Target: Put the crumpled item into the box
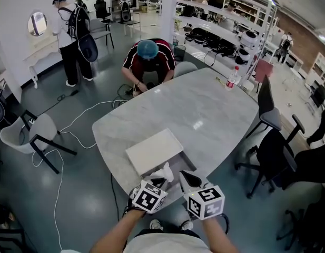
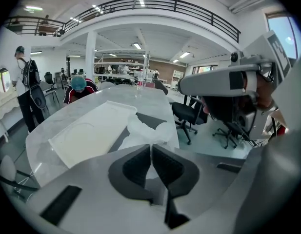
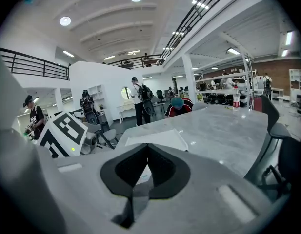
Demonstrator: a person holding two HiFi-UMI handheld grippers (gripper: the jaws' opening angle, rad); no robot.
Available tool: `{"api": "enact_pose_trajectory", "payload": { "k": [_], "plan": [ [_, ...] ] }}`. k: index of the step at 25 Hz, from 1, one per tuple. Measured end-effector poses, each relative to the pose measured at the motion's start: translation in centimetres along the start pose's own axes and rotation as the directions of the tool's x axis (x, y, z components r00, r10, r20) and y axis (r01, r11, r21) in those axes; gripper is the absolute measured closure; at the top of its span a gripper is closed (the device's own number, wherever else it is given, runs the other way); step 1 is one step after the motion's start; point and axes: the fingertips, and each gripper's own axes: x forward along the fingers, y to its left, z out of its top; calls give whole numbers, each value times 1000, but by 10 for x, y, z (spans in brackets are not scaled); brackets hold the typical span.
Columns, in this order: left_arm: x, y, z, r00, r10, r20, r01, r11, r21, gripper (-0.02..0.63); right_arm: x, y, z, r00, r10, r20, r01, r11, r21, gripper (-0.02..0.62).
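Left gripper (image 2: 151,146): pads pressed together at the tips, with a sliver of white caught between them. I read this as pinching an edge of the crumpled item (image 2: 146,130), a white paper-like lump that bunches up right at the tips and spreads away from them.

Right gripper (image 3: 147,146): jaws closed tip to tip, nothing clearly held. A pale patch shows through the gap behind the tips; can't tell what it is.

In the head view both grippers sit side by side at the near edge of the table (image 1: 204,109), left one on the item, right one just to its right and apart from it.

Box (image 1: 179,165): the dark opening is directly beyond the grippers. A flat white lid (image 1: 154,151) lies on its far-left side.

The item sits at the near-left corner of the dark opening, overlapping the lid's edge in the left gripper view. Can't tell if it is already resting inside or hanging just above the rim.

Key relation: the item lies straight ahead of the left fingers, and the opening lies just far-right of the item. The lump has no clear long axis. The left gripper is the nearer one and the one holding.

Judgement: a short push far-right, then a release, should finish it. Risk is the paper draping over the lid edge instead of dropping in.
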Motion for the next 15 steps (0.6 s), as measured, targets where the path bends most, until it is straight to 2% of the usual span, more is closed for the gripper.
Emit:
{"api": "enact_pose_trajectory", "payload": {
  "k": [8, 15],
  "plan": [
    [17, 5, -3, 996, 43, -84, -40, 999, 32, 588, 16, -8, 3, 998, 59, -13, -59, 998, -10, 591],
    [39, 10, 0, 980, 112, -166, -104, 993, 59, 588, 28, -34, 17, 987, 161, -27, -162, 986, -36, 591]
  ]
}}
